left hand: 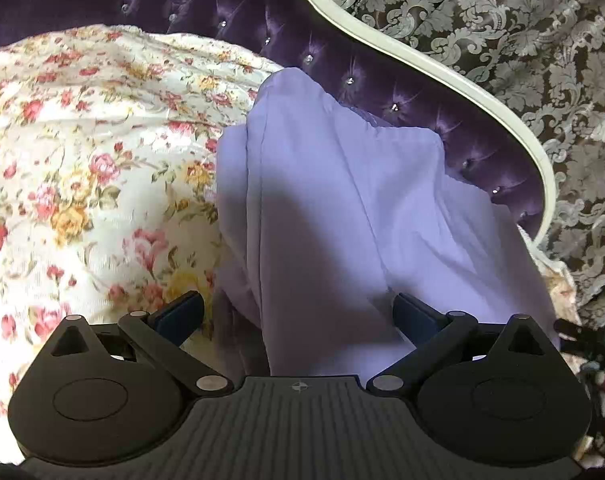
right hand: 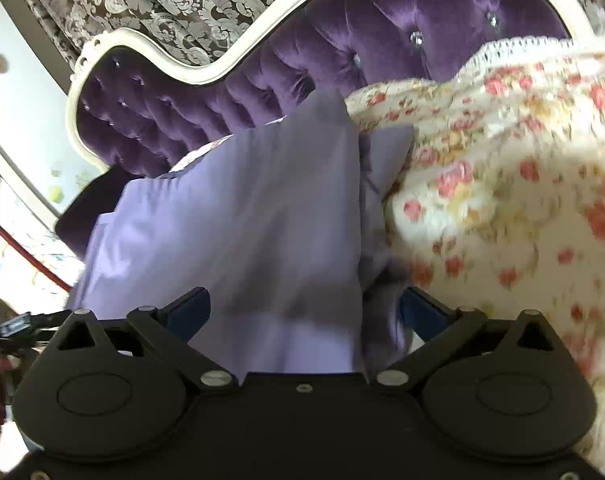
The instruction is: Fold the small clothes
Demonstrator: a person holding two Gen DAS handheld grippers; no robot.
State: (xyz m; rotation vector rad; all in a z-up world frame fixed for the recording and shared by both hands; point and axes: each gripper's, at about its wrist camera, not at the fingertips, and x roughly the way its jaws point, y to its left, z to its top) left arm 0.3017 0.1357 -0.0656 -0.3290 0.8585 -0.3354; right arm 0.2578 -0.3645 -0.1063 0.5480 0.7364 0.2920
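In the left wrist view the lilac garment (left hand: 342,200) fills the middle of the frame, lying in long soft folds on the flowered bedspread (left hand: 82,152), which takes up the left side. Its upper end leans against the purple tufted headboard (left hand: 382,72), whose cream frame curves down the upper right, with the patterned curtain (left hand: 522,40) behind it. The left gripper (left hand: 298,314) sits at the bottom of the frame with its fingers (left hand: 182,312) spread wide apart; the cloth runs between them, but neither pad presses on it. In the right wrist view the same garment (right hand: 242,220) lies in the centre and lower left, the bedspread (right hand: 502,200) to the right and the headboard (right hand: 302,60) across the top. The right gripper (right hand: 302,312) also has its fingers (right hand: 190,310) fully apart, straddling the cloth without clamping it.
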